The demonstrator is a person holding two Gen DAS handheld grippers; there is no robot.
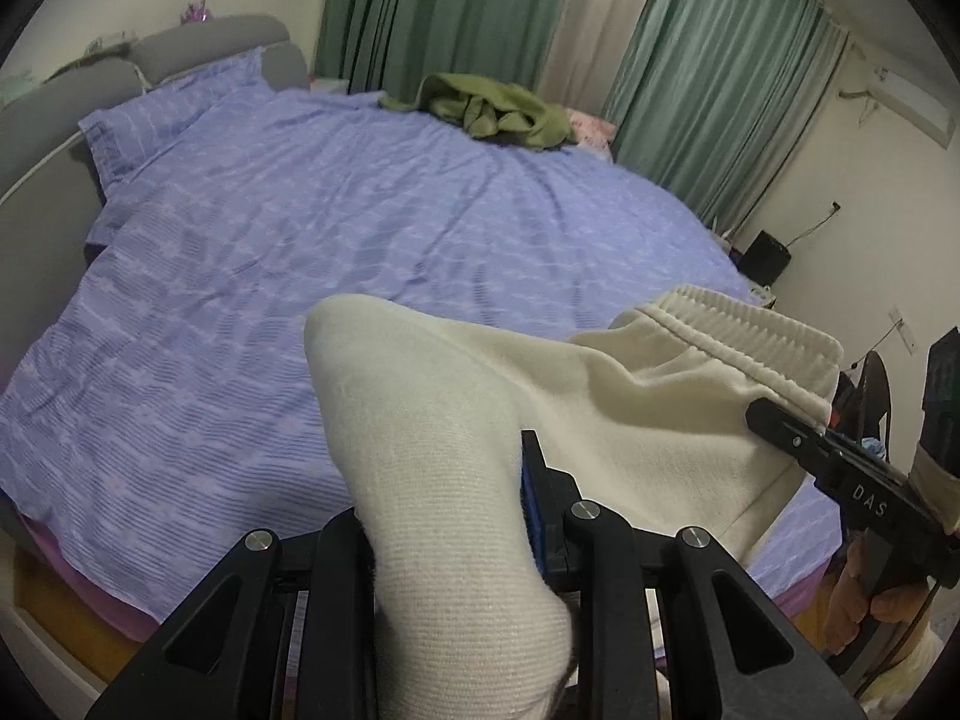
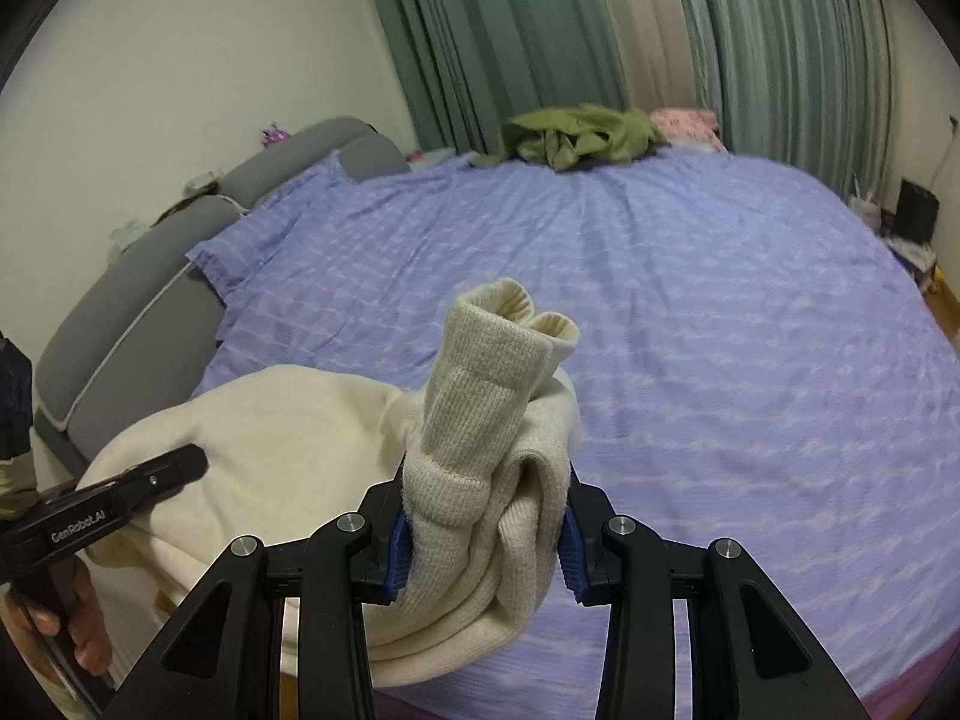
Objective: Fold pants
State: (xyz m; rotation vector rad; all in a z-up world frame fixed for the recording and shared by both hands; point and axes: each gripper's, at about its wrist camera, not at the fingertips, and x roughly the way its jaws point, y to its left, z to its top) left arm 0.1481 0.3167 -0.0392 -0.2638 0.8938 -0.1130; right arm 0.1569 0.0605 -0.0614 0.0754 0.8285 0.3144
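Note:
The cream pants (image 1: 630,396) hang bunched between both grippers above the bed. My left gripper (image 1: 450,480) is shut on a ribbed knit part of them. Cloth drapes over its left finger, and only the right finger with its blue pad shows. The elastic waistband (image 1: 744,324) rises at the right, where the right gripper (image 1: 774,420) bites the cloth just below it. In the right wrist view my right gripper (image 2: 486,510) is shut on a thick wad of pants (image 2: 288,432), with two ribbed cuffs (image 2: 516,312) sticking up. The left gripper (image 2: 180,465) grips the cloth at the left.
A purple striped sheet (image 2: 720,360) covers the wide bed (image 1: 360,240). At its far edge lies an olive-green garment pile (image 1: 498,111) with a pink cloth (image 2: 684,120) beside it. A grey padded headboard (image 1: 210,42) runs along the left. Green curtains (image 2: 510,30) hang behind.

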